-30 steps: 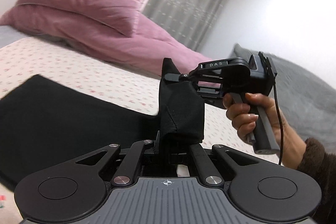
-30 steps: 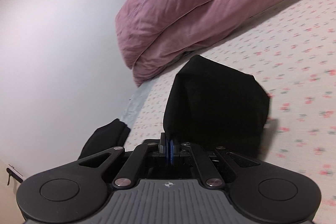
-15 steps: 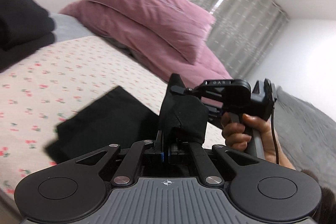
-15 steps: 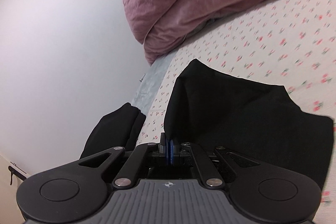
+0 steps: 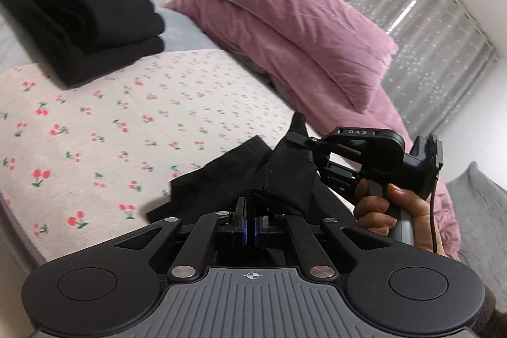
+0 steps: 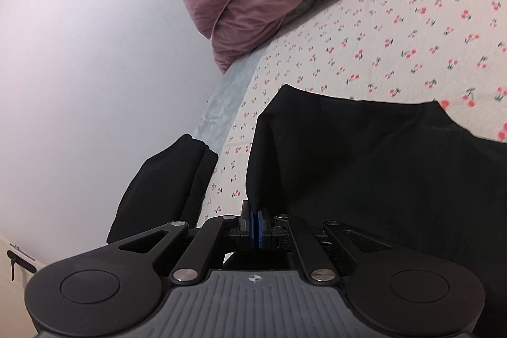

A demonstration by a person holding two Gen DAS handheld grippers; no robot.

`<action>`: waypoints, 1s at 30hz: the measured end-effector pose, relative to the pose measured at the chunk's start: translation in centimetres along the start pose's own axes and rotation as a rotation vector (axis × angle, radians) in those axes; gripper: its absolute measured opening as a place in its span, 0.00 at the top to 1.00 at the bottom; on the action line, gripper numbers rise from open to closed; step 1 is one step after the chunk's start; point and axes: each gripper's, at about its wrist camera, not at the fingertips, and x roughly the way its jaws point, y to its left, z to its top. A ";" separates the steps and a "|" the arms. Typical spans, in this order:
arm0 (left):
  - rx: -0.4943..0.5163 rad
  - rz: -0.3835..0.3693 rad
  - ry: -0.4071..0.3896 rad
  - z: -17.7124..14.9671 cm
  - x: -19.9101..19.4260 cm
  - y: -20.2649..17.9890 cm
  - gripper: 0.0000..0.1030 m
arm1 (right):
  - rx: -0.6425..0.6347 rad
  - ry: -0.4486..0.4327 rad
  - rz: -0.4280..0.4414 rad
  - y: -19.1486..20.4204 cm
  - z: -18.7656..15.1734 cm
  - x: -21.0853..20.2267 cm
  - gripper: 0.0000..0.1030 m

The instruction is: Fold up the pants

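While both hand-held grippers (image 5: 250, 227) (image 6: 256, 227) pinch the black pants (image 6: 364, 163), I should lower level onto the bed (image 5: 126, 122)

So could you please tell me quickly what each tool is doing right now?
Left tool: closed on the black fabric pants.
Right tool: closed on the same pants.
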 end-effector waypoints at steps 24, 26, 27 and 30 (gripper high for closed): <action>0.313 0.026 0.097 5.0 3.0 -0.6 0.27 | -0.248 -0.093 -0.337 -0.2 -3.4 -8.6 0.32; 0.341 0.037 0.154 6.0 4.9 -0.8 0.27 | -0.280 -0.098 -0.374 -0.1 -4.0 -9.4 0.31; 0.351 0.038 0.183 6.5 5.9 -0.8 0.27 | -0.295 -0.100 -0.384 -0.1 -4.4 -9.7 0.29; 0.370 0.038 0.273 7.7 8.9 -0.6 0.27 | -0.323 -0.095 -0.402 -0.4 -5.3 -10.9 0.26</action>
